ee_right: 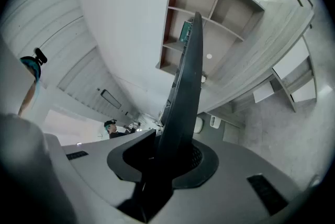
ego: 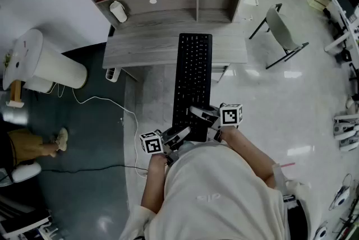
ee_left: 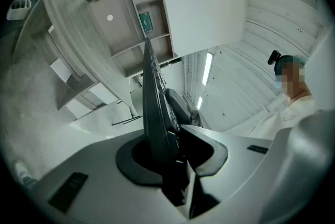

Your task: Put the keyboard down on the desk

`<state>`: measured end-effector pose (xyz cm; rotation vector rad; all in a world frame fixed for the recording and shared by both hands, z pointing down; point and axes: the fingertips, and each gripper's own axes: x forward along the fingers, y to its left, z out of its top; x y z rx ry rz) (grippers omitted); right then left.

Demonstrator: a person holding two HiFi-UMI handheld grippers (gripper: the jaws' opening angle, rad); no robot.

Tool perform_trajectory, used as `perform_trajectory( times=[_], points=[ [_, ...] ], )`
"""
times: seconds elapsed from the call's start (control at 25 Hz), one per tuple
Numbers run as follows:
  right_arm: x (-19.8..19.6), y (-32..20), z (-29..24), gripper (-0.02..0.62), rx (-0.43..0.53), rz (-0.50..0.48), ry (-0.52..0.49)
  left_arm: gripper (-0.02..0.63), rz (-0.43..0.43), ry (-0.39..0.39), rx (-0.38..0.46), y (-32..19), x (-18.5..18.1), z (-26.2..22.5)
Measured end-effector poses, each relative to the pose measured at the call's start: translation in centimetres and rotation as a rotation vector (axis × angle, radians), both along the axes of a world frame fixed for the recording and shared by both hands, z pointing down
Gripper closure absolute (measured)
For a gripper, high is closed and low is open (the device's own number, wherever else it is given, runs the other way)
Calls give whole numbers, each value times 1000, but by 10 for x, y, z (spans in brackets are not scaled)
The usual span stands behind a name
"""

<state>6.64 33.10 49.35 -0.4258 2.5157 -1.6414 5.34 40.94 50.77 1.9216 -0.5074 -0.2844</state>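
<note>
One black keyboard (ego: 193,79) was held lengthwise, its far end over the single desk (ego: 140,48) and its near end out past the front edge. Two grippers, the left gripper (ego: 179,135) and the right gripper (ego: 203,115), each clamped that near end. One chair (ego: 283,31) stood beside the desk.

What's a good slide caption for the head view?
Left gripper and right gripper clamp the near end of a black keyboard, its far end over the grey desk.
</note>
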Motion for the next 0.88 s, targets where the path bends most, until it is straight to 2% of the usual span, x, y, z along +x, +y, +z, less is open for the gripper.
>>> perform_trajectory(
  times=[0.2, 0.6, 0.88],
  points=[
    [-19, 4, -4, 476, -2, 18, 1, 483, 13, 13, 22, 4, -21, -2],
    [-95, 1, 6, 472, 7, 47, 33, 480, 32, 23, 31, 0, -100, 7],
    [-130, 3, 28, 469, -62, 78, 48, 476, 63, 24, 2, 0, -139, 18]
  ],
)
